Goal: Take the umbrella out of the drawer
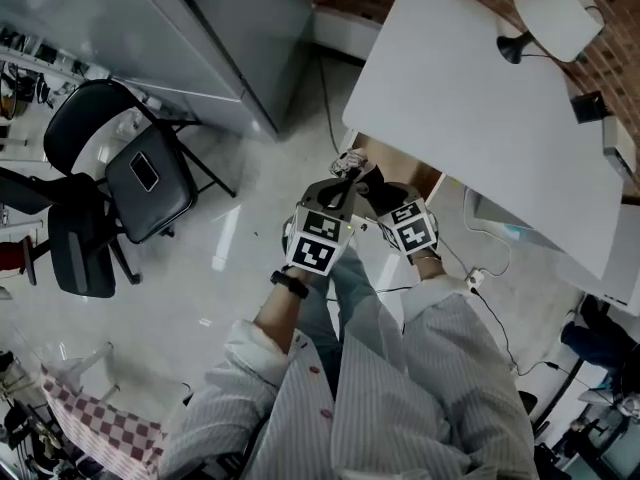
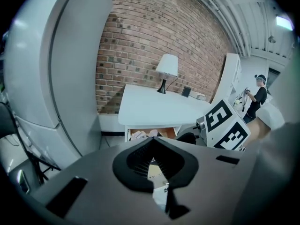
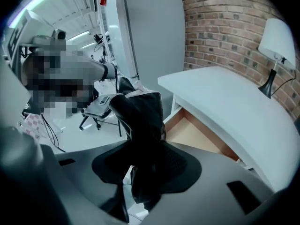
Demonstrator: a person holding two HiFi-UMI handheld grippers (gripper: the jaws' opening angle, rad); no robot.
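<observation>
A folded black umbrella (image 3: 140, 116) stands up between the jaws of my right gripper (image 3: 146, 150), which is shut on it. In the head view the umbrella (image 1: 370, 181) shows in front of the right gripper (image 1: 382, 196), above the open wooden drawer (image 1: 400, 168) under the white desk (image 1: 470, 108). My left gripper (image 1: 335, 186) hangs just left of it. In the left gripper view its jaws (image 2: 153, 142) meet at the tips with nothing between them. The drawer (image 2: 151, 134) holds light-coloured things; the right gripper's marker cube (image 2: 226, 125) is beside it.
A white lamp (image 1: 555, 13) and small boxes stand on the desk's far side. A black folding chair (image 1: 140, 178) and an office chair are to the left, by a tall grey cabinet (image 1: 200, 38). Cables lie on the floor to the right. A person stands far off (image 2: 257, 97).
</observation>
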